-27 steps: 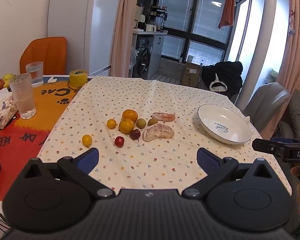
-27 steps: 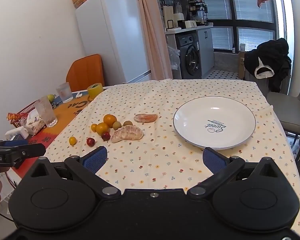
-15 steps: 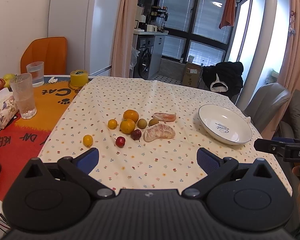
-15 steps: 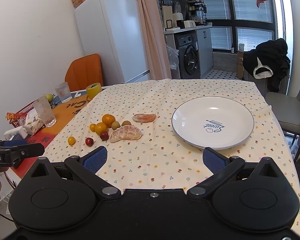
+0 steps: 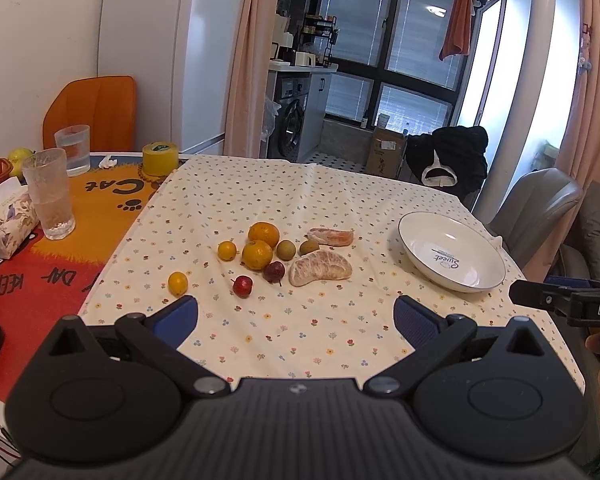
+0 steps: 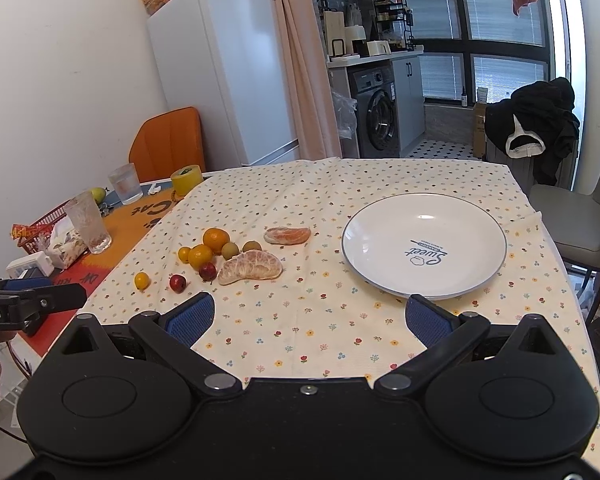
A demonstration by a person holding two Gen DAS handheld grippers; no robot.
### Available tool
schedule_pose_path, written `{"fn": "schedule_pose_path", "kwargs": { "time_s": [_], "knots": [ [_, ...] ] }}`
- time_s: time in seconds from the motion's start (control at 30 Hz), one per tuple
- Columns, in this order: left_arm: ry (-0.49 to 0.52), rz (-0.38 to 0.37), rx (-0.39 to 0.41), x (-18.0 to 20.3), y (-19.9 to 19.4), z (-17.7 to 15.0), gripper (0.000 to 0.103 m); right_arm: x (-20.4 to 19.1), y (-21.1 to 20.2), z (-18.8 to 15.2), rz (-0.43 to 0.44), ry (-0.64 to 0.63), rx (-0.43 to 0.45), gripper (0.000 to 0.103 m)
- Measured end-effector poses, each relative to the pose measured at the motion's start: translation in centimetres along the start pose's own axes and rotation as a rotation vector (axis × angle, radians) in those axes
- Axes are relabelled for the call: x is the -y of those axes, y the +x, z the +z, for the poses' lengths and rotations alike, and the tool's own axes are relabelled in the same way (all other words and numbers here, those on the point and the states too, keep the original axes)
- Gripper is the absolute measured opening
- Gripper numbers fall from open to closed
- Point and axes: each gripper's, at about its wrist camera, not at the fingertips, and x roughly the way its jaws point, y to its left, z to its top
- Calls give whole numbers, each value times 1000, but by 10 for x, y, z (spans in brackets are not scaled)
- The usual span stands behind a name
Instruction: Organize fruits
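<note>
- Left gripper (image 5: 296,316) and right gripper (image 6: 308,316) hover at the table's near edge, jaws spread, holding nothing.
- Ahead of the left jaws the fruits (image 5: 278,254) lie loose on the cloth.
- Just beyond the right jaws sits the bare plate (image 6: 364,256).
- Nothing looks sorted yet; next, I'd judge, a reach forward to pinch one fruit.

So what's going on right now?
Left gripper open, right gripper open, both empty. Fruit loose on tablecloth; plate empty. Nothing blocking.
</note>
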Motion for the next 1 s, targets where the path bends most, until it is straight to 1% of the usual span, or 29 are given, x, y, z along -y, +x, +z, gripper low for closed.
{"fn": "schedule_pose_path", "kwargs": {
  "time_s": [1.0],
  "knots": [
    [1,0,1,0,0,-1,103,-2,1,0,-5,-7,-6,103]
  ]
}}
